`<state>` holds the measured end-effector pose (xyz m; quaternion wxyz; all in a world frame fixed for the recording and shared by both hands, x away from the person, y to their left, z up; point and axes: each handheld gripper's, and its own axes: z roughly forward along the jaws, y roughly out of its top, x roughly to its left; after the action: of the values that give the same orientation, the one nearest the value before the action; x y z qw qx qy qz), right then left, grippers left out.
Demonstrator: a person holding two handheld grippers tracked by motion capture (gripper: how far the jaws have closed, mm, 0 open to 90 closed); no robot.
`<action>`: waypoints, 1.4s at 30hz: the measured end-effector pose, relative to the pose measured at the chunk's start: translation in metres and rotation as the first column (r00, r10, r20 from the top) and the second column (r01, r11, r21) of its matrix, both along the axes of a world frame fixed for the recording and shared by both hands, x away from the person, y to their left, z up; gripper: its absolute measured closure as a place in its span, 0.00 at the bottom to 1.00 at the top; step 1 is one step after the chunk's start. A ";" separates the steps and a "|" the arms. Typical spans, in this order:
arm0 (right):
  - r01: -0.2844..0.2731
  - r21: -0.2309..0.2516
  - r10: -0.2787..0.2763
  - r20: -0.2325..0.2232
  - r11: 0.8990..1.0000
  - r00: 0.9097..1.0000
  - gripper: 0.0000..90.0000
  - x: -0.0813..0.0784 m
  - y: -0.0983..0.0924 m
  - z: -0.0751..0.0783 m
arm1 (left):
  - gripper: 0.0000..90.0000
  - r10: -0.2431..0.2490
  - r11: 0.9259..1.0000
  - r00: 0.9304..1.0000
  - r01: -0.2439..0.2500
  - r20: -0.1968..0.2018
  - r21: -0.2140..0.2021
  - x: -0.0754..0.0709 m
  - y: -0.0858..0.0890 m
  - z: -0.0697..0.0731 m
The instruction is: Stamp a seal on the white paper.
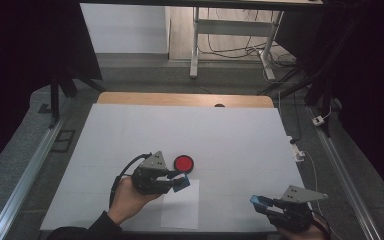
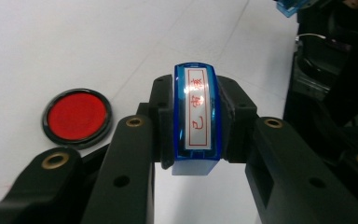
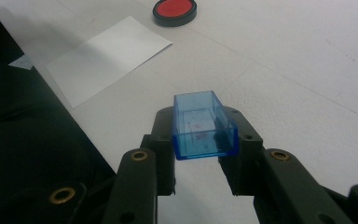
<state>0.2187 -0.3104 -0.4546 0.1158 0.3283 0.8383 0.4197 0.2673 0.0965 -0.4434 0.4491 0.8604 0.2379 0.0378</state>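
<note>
1. Left gripper (image 1: 182,182), low on the table, pinches a blue stamp (image 2: 196,116) over the white paper sheet (image 1: 181,205); its label carries red characters in a red frame, too blurred to read.
2. Red ink pad (image 1: 184,163) lies just beyond it.
3. Right gripper (image 1: 260,202) clamps a clear blue stamp cap (image 3: 204,126), open end up.

Glossy blue plastic stamp (image 2: 196,116), clear blue plastic cap (image 3: 204,126), matt paper sheet (image 3: 105,56)
</note>
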 end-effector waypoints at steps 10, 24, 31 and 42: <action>0.001 -0.003 -0.001 0.001 1.000 1.000 0.75 0.000 0.000 0.000 | 0.77 -0.004 0.999 1.000 0.004 -0.011 0.034 -0.006 -0.006 -0.011; 0.001 -0.004 -0.001 -0.001 1.000 1.000 0.75 0.000 0.000 0.000 | 0.77 0.012 0.998 0.999 -0.010 -0.035 0.067 0.000 -0.009 -0.032; -0.001 -0.005 0.001 0.000 1.000 1.000 0.75 0.000 0.000 0.000 | 0.77 0.012 0.996 0.999 -0.008 -0.045 0.091 0.003 -0.012 -0.043; -0.004 -0.005 0.004 -0.002 1.000 1.000 0.75 0.000 0.000 0.000 | 0.77 0.007 0.990 0.999 -0.001 -0.040 0.142 0.006 -0.019 -0.056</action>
<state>0.2188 -0.3101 -0.4547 0.1151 0.3268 0.8401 0.4173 0.2731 0.0771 -0.4990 0.3817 0.8903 0.2454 0.0383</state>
